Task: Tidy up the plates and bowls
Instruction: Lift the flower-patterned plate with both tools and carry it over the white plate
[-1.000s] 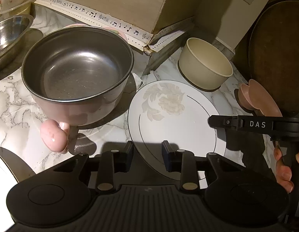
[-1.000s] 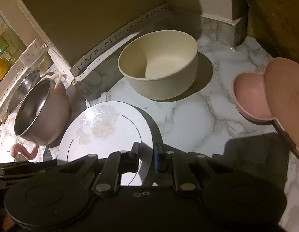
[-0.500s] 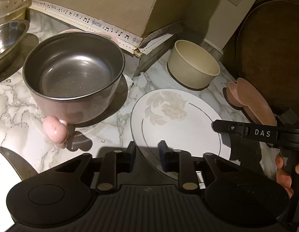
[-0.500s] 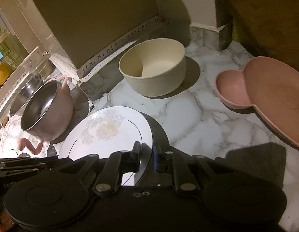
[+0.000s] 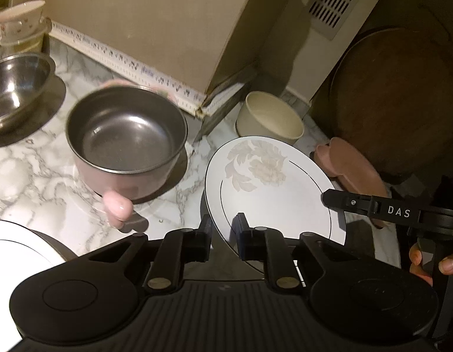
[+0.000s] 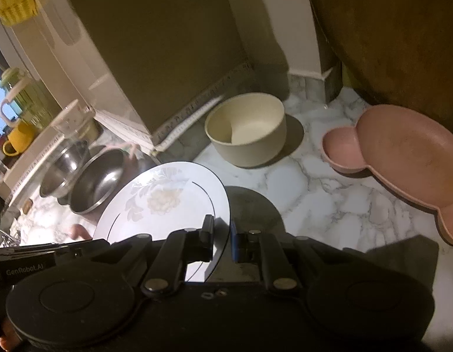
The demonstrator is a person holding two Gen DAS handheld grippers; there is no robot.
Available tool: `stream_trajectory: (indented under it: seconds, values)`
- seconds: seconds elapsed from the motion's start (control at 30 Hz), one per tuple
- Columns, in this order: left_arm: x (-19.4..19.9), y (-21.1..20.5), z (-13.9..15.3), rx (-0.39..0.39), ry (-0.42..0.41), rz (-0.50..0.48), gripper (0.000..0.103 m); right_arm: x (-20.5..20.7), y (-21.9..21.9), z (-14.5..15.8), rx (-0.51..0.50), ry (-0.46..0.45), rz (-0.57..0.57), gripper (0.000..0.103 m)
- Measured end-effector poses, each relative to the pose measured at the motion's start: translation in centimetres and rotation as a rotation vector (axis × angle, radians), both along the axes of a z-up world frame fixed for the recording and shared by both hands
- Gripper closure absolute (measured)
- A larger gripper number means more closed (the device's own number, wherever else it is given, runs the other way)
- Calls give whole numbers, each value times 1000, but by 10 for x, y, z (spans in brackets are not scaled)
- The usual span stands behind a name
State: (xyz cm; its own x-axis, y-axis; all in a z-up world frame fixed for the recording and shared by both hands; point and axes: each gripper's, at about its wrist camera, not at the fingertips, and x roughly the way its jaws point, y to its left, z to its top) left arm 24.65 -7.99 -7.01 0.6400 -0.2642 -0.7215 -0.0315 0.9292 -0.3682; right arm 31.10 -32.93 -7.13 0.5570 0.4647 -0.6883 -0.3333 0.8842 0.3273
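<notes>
A white floral plate (image 5: 273,187) is lifted off the marble counter and tilted; it also shows in the right wrist view (image 6: 164,202). My left gripper (image 5: 222,231) is shut on its near left rim. My right gripper (image 6: 222,234) is shut on its right rim. A pink pot with a steel inside (image 5: 126,140) stands left of the plate. A cream bowl (image 5: 270,118) sits behind it. A pink mouse-shaped dish (image 6: 402,158) lies at the right.
A steel bowl (image 5: 12,88) sits far left, with a white cup (image 5: 19,23) behind it. A cardboard box (image 5: 144,23) stands at the back. A dark round board (image 5: 396,99) leans at the right. Another white plate's edge (image 5: 18,249) lies near left.
The plate has risen off the counter and tilted, held by both grippers. Both cameras have pulled up and back, so the pot and cream bowl look farther away.
</notes>
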Motion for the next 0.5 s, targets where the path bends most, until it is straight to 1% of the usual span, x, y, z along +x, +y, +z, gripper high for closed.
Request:
stream_trajectory:
  seconds: [0.13, 0.3, 0.5]
  values:
    - [-9, 8, 16, 7, -21, -7, 88, -11, 7, 16, 6, -31, -6, 92]
    - [-21, 22, 33, 16, -20, 2, 88, -25, 22, 33, 9, -56, 10, 92]
    - [-42, 44, 46, 16, -19, 31, 88, -39, 43, 45, 21, -55, 48, 93]
